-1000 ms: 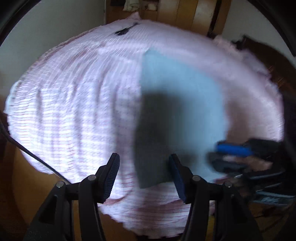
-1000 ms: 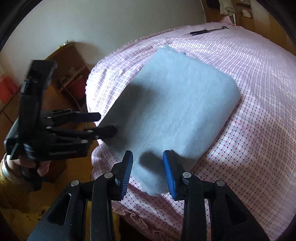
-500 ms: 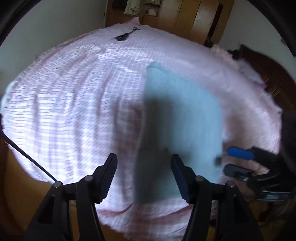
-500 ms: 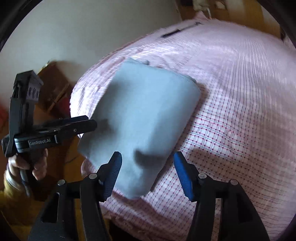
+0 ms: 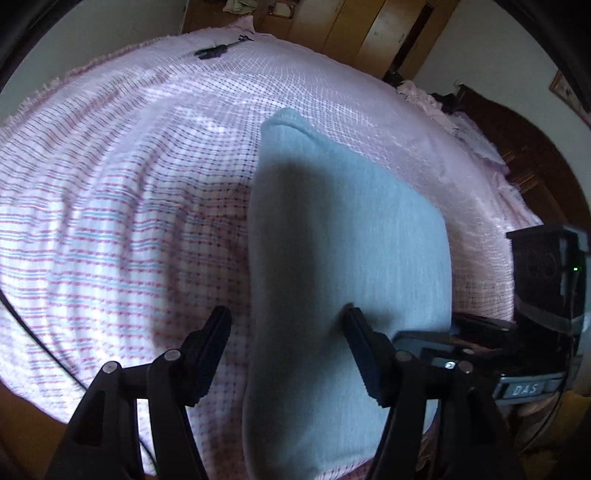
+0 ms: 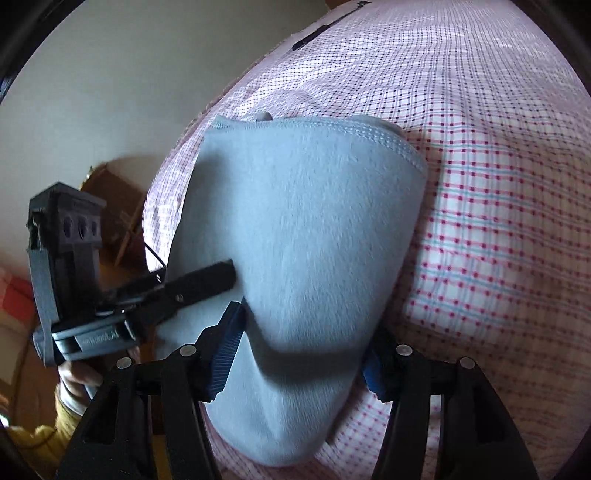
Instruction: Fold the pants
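Folded grey pants (image 6: pixel 295 229) lie on checked bedspread (image 6: pixel 498 184).

A home bedroom: checked pink bedspread (image 5: pixel 129 229), wooden wardrobe doors (image 5: pixel 369 33) behind.

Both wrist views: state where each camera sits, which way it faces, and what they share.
Left wrist: on the left gripper, looking down along its opening jaws at the folded grey pants on the checked bedspread; right gripper at right.
Right wrist: on the right gripper, whose closing jaws flank the pants' near end; left gripper and hand at left.
Shared: pants, bedspread, each other's gripper.
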